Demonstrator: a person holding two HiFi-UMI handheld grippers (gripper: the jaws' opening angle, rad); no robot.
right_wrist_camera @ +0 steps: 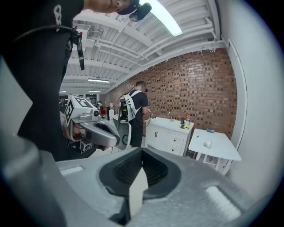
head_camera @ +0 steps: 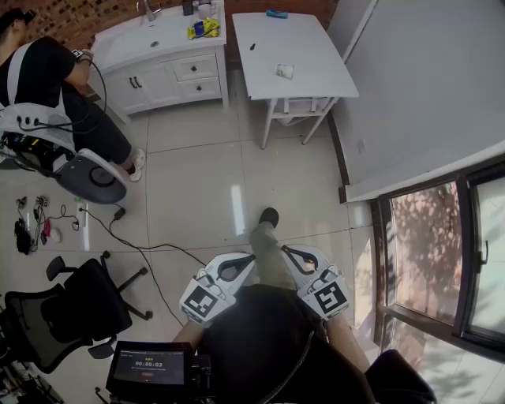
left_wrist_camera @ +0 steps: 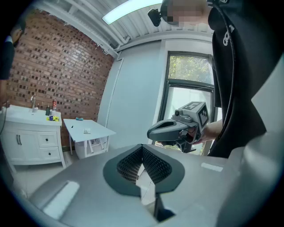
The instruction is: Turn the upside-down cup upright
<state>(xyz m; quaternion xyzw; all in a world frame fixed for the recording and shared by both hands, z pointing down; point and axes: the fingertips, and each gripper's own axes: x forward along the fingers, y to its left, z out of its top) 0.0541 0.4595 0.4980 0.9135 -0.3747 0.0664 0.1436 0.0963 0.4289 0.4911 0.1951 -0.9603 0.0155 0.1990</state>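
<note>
A small white object [head_camera: 285,71] lies on the white table [head_camera: 316,55] far across the room; it is too small to tell whether it is the cup. It also shows in the left gripper view [left_wrist_camera: 87,131] and the right gripper view [right_wrist_camera: 207,143]. I hold both grippers close to my body, side by side. My left gripper [head_camera: 249,259] has its jaws together with nothing between them [left_wrist_camera: 142,147]. My right gripper [head_camera: 286,252] is likewise shut and empty [right_wrist_camera: 142,151]. Each gripper sees the other: the right gripper [left_wrist_camera: 151,132] and the left gripper [right_wrist_camera: 125,135].
A white cabinet with a sink [head_camera: 162,55] stands left of the table. A blue item [head_camera: 276,13] lies at the table's far end. A seated person [head_camera: 55,87], a black office chair [head_camera: 75,312] and cables [head_camera: 134,245] are at the left. A window [head_camera: 442,252] lines the right wall.
</note>
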